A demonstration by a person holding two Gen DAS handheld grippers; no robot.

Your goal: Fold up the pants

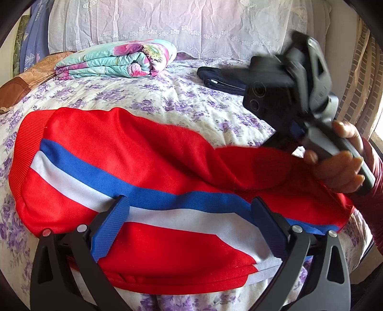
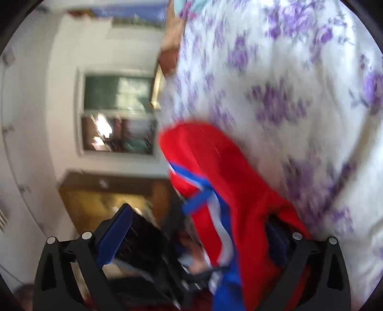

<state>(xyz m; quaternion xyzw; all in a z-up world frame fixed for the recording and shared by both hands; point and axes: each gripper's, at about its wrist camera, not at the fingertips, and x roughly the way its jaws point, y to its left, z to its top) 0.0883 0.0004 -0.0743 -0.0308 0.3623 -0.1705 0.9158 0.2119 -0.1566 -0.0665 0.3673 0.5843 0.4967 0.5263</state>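
Jaws: your left gripper (image 1: pixel 191 215) stands spread wide, both blue pads resting over the striped band and pinching nothing; your right gripper (image 2: pixel 198 229) is also parted, cloth draped across its right finger, though blur hides whether it truly grips. Bed (image 1: pixel 167 107): purple-flowered cover, carrying everything. Pants (image 1: pixel 124 172): red with a blue and white side stripe, lying across the bed just ahead of your left gripper, one end raised toward your right hand (image 1: pixel 340 167). Folded floral quilt (image 1: pixel 119 59): far side, by the lace curtain (image 1: pixel 167 21). Dark folded garment (image 1: pixel 220 79): beyond the pants, well apart.
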